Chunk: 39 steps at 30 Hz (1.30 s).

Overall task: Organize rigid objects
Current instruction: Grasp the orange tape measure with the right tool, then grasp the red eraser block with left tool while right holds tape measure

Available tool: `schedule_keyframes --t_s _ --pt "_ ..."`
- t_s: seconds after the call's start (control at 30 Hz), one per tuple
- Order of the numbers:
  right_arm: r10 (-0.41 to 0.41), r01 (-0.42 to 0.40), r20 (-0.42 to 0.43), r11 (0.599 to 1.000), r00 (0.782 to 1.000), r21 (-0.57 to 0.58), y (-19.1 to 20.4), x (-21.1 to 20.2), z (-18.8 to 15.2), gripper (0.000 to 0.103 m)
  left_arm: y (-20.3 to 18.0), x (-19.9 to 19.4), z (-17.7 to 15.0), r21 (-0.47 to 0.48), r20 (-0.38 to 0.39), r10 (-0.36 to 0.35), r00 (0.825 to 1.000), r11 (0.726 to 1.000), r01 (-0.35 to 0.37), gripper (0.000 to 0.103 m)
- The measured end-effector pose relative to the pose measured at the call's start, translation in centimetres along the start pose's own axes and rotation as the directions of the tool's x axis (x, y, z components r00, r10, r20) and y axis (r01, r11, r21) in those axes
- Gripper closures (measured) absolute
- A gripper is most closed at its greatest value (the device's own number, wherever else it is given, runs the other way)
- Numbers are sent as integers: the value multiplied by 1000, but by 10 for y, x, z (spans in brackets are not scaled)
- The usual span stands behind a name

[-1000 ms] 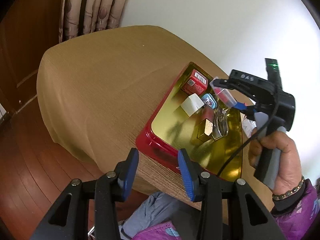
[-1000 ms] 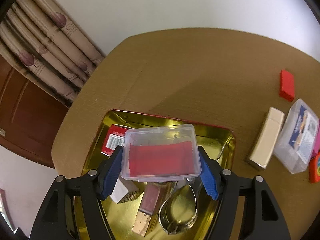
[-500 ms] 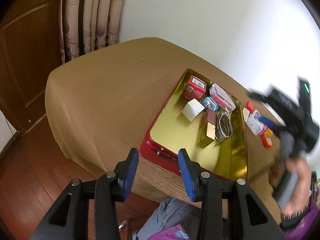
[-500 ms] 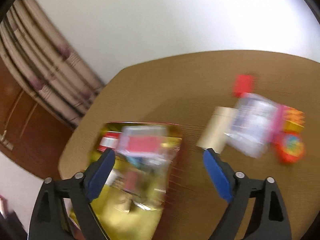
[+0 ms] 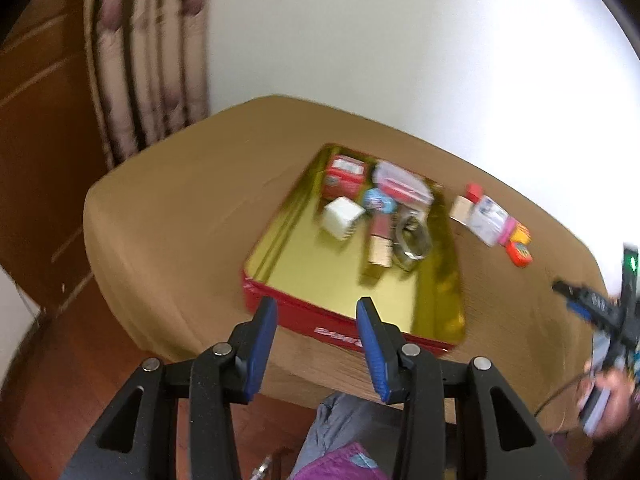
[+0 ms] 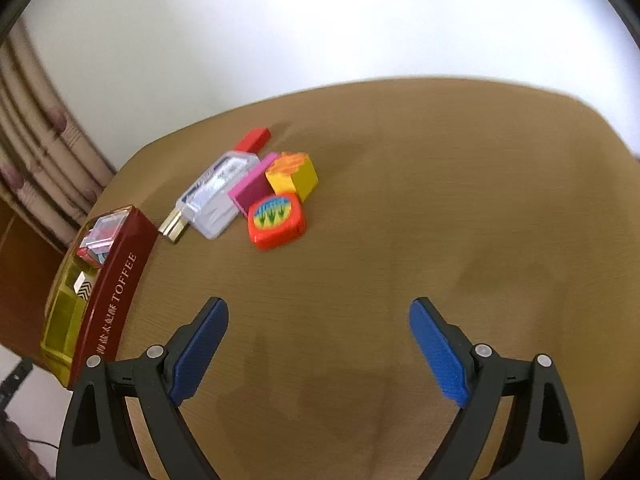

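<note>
A red toffee tin (image 5: 280, 316) with a gold inside holds a clear box with a red insert (image 5: 402, 184), a red carton (image 5: 344, 176), a white cube (image 5: 342, 218) and a few small items. In the right wrist view the tin (image 6: 116, 280) is at the left. Right of it lie a clear case (image 6: 218, 196), a pink block (image 6: 252, 190), a yellow cube (image 6: 294, 174), an orange square box (image 6: 276, 222), a red block (image 6: 252, 140) and a beige bar (image 6: 174, 228). My right gripper (image 6: 318, 306) hangs wide open and empty over bare table. My left gripper (image 5: 316, 306) is partly open and empty, before the tin's near edge.
The tan table (image 6: 440, 200) stands against a white wall, with bare surface to the right of the loose items. A curtain (image 5: 148, 80) and a wooden door are at the far left. A person's lap shows below the table's near edge (image 5: 340, 420).
My right gripper let go of the clear box, which now lies in the tin, opened wide and swung right over the bare table. My left gripper rose a little and rolled.
</note>
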State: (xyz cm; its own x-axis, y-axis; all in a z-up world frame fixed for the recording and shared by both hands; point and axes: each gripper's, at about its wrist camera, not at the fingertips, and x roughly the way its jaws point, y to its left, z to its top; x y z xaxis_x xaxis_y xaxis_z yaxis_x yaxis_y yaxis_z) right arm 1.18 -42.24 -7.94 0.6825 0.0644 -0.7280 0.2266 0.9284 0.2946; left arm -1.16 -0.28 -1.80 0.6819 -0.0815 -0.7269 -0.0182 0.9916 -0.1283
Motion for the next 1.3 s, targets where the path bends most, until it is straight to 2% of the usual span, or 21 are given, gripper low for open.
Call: schedule_keyframes --t_s 0.2,0.37,0.53,0.63,0.67,0.87,0.97,1.07,1.13,1.2,1.3 --pt "28 -28 -2 999 1000 -38 13 22 19 12 -40 -1 -5 149 7 53 999 987 -53 61" --pt "15 -16 -8 996 1000 -83 29 47 29 13 -54 5 -7 191 -17 63 998 980 -58 61" --pt "-6 2 -32 993 999 -122 36 71 41 18 -60 13 -7 224 -34 76 997 972 -67 61" --pt "-45 37 -42 984 998 -172 43 83 46 42 -62 16 -6 236 -40 81 996 969 -70 61" --pt "-37 27 -49 982 998 -185 43 84 47 58 -63 17 -5 238 -42 81 996 969 -69 61" --pt "-57 44 -47 973 997 -228 34 70 36 59 -71 19 4 248 -52 59 997 968 -45 61" --pt "-102 96 -18 969 995 -228 7 48 21 59 -79 17 14 252 -50 18 999 968 -5 61" --pt "-182 179 8 958 983 -224 -30 31 8 59 -93 18 30 256 -72 -59 996 964 76 61" --pt "-217 218 26 956 976 -194 -56 19 3 59 -110 22 44 262 -105 -125 987 954 148 61" --pt "-240 243 40 957 970 -158 -78 9 0 59 -130 29 61 260 -167 -200 965 935 239 61" --pt "-237 240 49 967 970 -83 -105 2 -5 59 -164 41 90 267 -196 -280 940 907 326 61"
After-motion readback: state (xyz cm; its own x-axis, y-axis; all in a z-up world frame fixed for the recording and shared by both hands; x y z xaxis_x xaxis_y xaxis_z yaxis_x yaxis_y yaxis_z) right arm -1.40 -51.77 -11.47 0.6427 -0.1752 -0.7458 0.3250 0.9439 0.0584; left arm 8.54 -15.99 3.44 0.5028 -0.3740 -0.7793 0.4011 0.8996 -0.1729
